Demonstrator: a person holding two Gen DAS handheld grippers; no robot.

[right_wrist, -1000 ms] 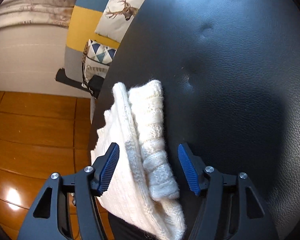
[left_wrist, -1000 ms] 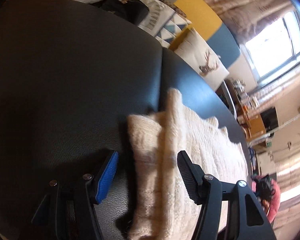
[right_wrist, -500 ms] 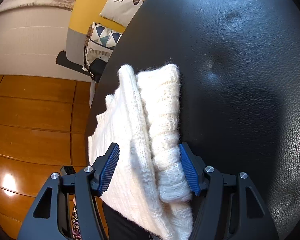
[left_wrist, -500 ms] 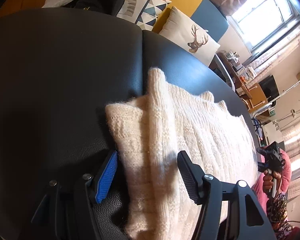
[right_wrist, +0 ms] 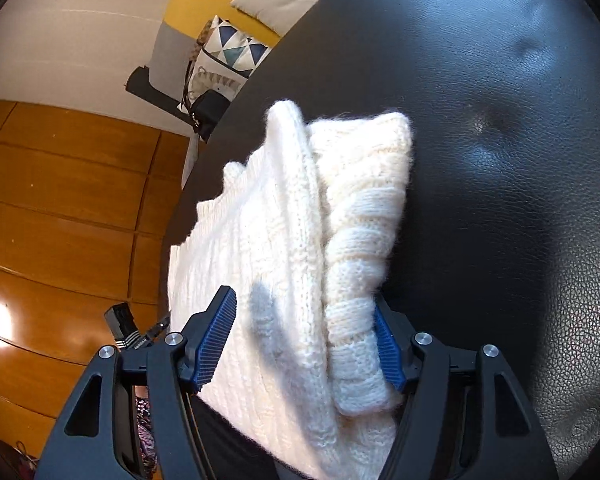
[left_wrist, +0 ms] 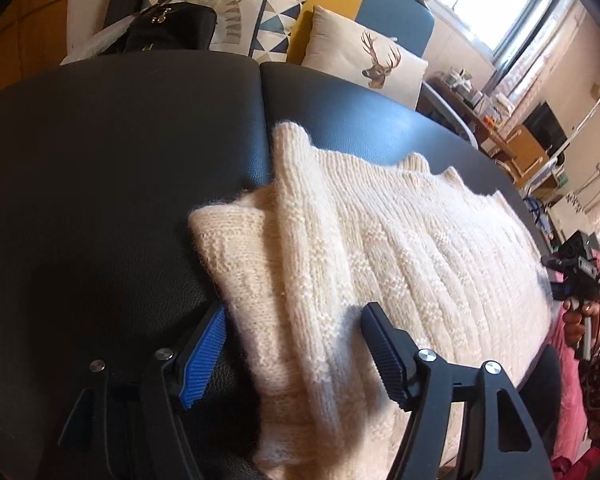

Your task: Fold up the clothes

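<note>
We find a black leather surface (left_wrist: 100,184), split by 1 seam, carrying a folded cream knit sweater (left_wrist: 380,256). Beyond its far edge stand a deer-print cushion (left_wrist: 368,60), a triangle-print cushion (left_wrist: 268,28) and a black handbag (left_wrist: 172,28); a window (left_wrist: 496,4) lights the far right, and wooden flooring (right_wrist: 60,208) lies off the surface's left edge in the right wrist view. The left gripper (left_wrist: 292,356) straddles the sweater's near folded end, jaws opening, pads apparently just clear of the knit. The right gripper (right_wrist: 304,340) straddles the other end, jaws opening, 1 pad touching the rolled fold. Bare leather remains open left and far of the sweater.
</note>
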